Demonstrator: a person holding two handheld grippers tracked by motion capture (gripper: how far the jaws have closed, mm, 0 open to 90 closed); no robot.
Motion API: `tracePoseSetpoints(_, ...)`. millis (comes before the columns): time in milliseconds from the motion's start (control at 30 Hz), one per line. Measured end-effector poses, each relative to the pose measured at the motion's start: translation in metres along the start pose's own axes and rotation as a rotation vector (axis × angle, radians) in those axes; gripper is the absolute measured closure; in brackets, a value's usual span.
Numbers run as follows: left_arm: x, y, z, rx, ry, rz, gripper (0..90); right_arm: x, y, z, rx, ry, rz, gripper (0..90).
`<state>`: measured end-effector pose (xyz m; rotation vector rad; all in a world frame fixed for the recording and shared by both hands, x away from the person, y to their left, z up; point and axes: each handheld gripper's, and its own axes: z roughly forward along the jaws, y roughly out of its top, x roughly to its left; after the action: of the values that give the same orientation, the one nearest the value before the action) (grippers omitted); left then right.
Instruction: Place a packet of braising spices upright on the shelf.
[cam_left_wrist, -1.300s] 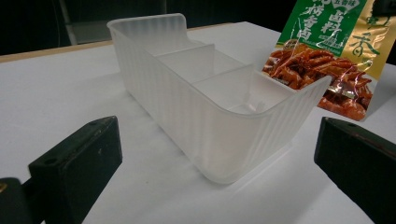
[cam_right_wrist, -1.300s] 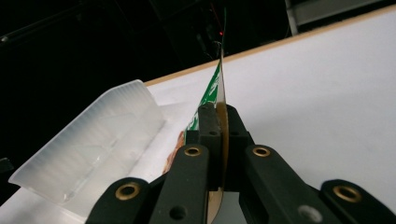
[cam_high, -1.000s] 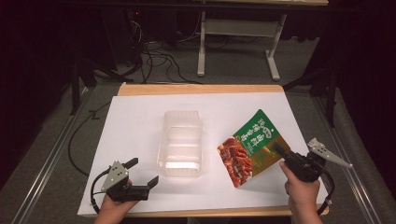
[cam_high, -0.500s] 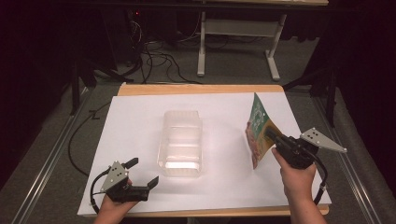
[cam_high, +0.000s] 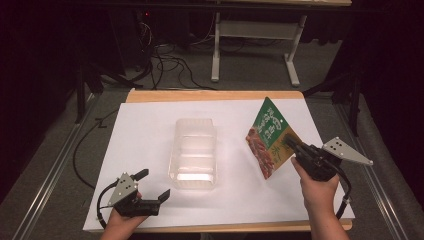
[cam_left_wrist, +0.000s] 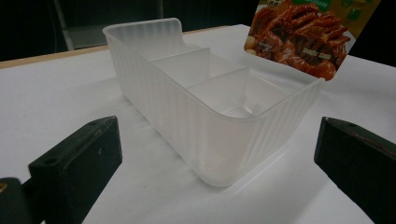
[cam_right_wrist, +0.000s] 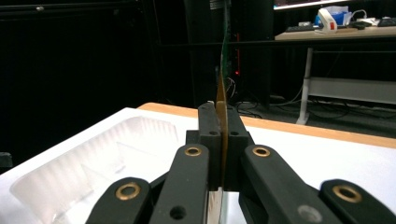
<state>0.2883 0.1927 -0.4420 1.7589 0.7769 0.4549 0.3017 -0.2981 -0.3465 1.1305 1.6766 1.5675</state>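
On the food pouch you will find printed characters in light lettering on its green upper panel, but in the high view they are too small for you to read. In the left gripper view, the pouch shows small white print over the picture of the dish; you cannot make it out either. No brand, number or sign elsewhere is legible to you.
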Motion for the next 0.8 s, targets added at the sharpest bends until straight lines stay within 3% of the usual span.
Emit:
tracePoseSetpoints(233,0.000,0.000,0.000,-0.003,0.001,-0.003,1.6,0.013,0.003,0.003,-0.006,0.018,-0.068,90.0)
tracePoseSetpoints(800,0.000,0.002,-0.001,-0.021,0.003,0.003,1.6,0.022,0.012,0.004,-0.036,0.058,-0.081,90.0)
